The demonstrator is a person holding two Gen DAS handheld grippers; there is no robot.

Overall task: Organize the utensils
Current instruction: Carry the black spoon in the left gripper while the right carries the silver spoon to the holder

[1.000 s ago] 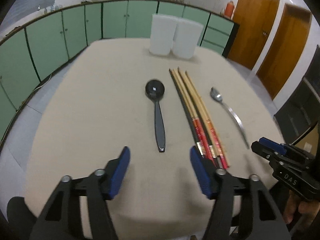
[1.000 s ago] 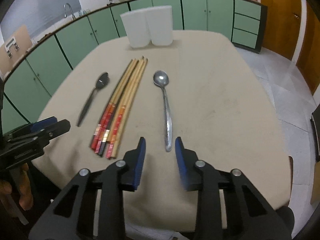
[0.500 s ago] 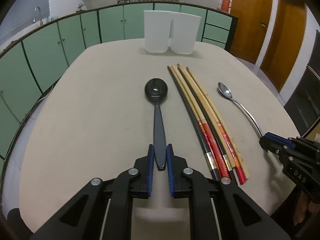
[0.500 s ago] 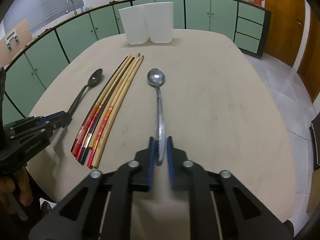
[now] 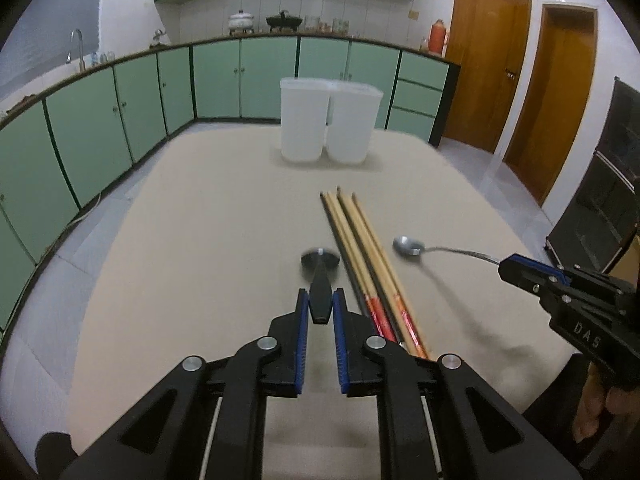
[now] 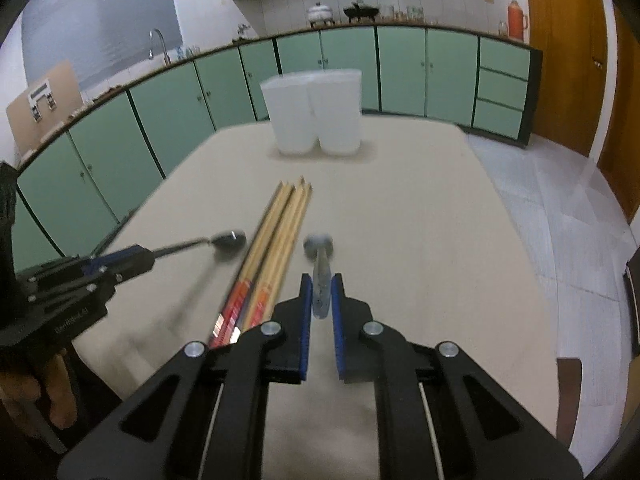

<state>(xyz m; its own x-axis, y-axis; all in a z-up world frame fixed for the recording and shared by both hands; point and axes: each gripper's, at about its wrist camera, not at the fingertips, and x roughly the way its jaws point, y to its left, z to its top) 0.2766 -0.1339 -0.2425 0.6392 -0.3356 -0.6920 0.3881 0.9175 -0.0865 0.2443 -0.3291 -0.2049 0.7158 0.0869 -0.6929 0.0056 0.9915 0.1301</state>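
1. while both spoons hang clear of the beige table (image 5: 192, 240), the left gripper (image 5: 320, 312) is clenched on the black plastic spoon (image 5: 320, 276) by its handle end, bowl pointing ahead.
2. the right gripper (image 6: 320, 300) likewise clamps the shiny metal spoon (image 6: 319, 258).
3. bamboo chopsticks (image 5: 360, 240) lie between the grippers; two white plastic containers (image 5: 328, 124) stand far ahead.
4. gripped so far back, either spoon could pivot or slip during a quick carry.

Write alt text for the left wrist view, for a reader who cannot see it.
The left gripper grips a black spoon by its handle above a beige table. Beside it lie chopsticks; the right gripper holds a metal spoon.
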